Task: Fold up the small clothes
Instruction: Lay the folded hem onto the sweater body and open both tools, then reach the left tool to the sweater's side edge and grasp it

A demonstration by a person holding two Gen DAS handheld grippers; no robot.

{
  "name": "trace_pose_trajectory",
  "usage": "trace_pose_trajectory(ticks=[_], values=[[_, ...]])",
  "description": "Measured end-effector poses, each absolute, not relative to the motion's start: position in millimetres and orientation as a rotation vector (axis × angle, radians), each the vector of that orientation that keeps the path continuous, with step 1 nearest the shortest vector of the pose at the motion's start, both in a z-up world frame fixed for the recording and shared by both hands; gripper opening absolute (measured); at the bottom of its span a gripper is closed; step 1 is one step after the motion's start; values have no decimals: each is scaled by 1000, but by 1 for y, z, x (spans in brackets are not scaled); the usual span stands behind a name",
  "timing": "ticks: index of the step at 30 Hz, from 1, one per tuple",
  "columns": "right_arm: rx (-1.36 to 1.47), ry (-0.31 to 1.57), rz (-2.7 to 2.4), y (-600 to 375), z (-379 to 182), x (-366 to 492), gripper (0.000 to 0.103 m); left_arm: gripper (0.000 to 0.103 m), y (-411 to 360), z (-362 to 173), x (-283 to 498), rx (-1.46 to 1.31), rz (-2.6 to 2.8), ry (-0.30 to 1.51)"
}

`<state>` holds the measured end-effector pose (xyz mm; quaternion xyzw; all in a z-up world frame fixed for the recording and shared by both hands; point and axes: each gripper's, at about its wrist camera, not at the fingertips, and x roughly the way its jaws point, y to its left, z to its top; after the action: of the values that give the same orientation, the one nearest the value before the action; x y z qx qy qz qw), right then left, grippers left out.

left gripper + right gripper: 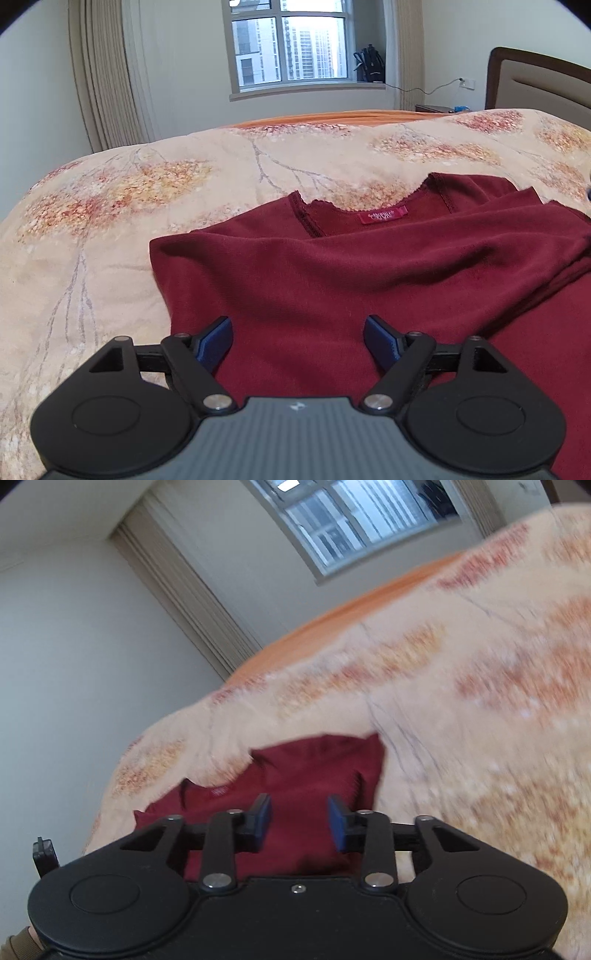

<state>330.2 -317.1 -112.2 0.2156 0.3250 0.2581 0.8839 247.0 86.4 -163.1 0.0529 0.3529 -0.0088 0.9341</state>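
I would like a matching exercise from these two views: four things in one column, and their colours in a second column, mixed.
Things:
1. shirt
2. finger pads of the left gripper
3. duvet
4. sheet at the far bed edge

Colours:
A. cream with an autumn tree print
B. plain orange
C. dark red
D. blue

Pairs: 1-C, 2-D, 3-A, 4-B

Daylit window, beige curtains, headboard
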Motion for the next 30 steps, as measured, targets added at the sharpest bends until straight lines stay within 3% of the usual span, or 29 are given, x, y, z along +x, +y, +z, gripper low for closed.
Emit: trace_pose_trajectory(ticks=[6, 9, 13, 24, 27, 30], values=[[405, 770, 556, -291, -137, 369, 50, 83, 96, -166, 227, 106, -29, 736], [411, 818, 498, -295, -152, 367, 43, 85, 100, -160, 216, 106, -22, 732], [423, 802, 566, -296, -145, 327, 63, 90, 108, -159, 190, 98, -15, 744], [377, 856, 671, -289, -140, 177, 68, 91, 103, -143, 40, -2, 5, 721], [289, 810, 670, -291, -129, 131, 68, 91, 84, -133, -3, 102, 5, 681], [155, 736, 709, -289, -115, 77, 76, 93, 56, -127, -46, 256, -29, 636]])
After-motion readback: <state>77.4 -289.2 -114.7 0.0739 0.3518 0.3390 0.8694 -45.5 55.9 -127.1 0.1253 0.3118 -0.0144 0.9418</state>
